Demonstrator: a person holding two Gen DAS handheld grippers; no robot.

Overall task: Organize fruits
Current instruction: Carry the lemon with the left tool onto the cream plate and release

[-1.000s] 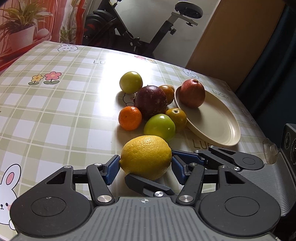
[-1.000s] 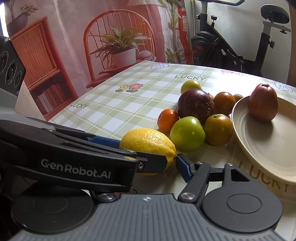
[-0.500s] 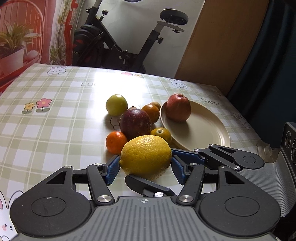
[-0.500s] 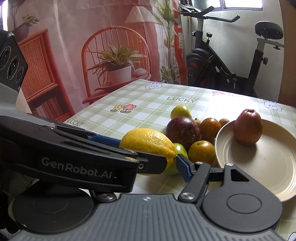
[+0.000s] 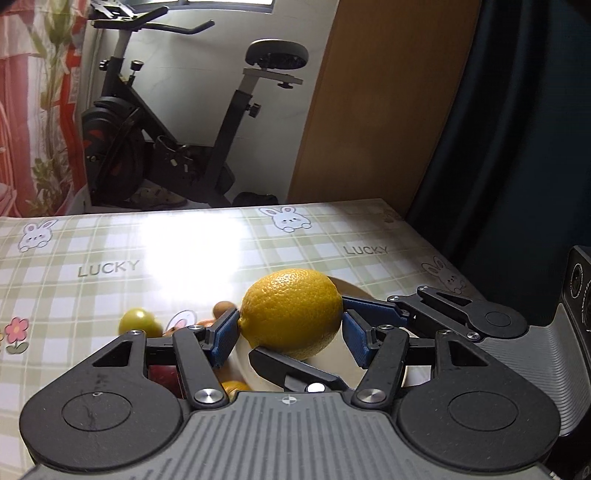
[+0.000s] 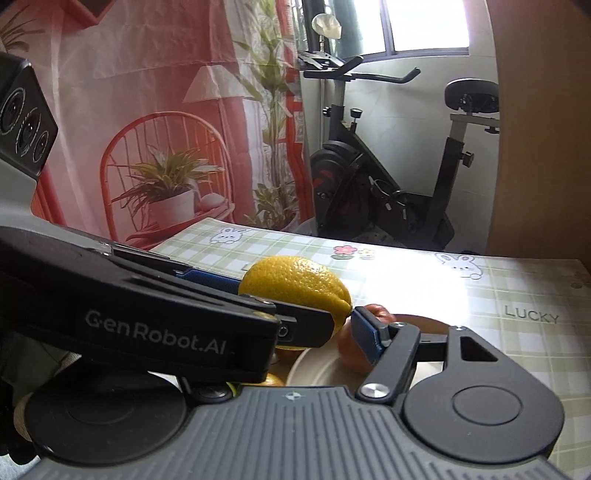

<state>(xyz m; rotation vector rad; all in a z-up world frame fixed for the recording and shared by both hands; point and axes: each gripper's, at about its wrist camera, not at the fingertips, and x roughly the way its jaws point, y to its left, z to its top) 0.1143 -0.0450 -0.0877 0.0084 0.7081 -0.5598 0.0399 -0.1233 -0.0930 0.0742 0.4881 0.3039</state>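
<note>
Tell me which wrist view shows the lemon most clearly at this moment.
The left wrist view: the lemon sits nearly whole between the blue pads of the left gripper. In the right wrist view the lemon is half hidden behind the left gripper's black body, so only its upper part and tip show.

Daylight enters from a window [image 6: 424,26] at 12 o'clock, overexposed. Strong glare whitens the surface [image 5: 192,240] centrally in both views. Fisheye bending and dark vignetting mark the corners. Focus is sharp throughout.
</note>
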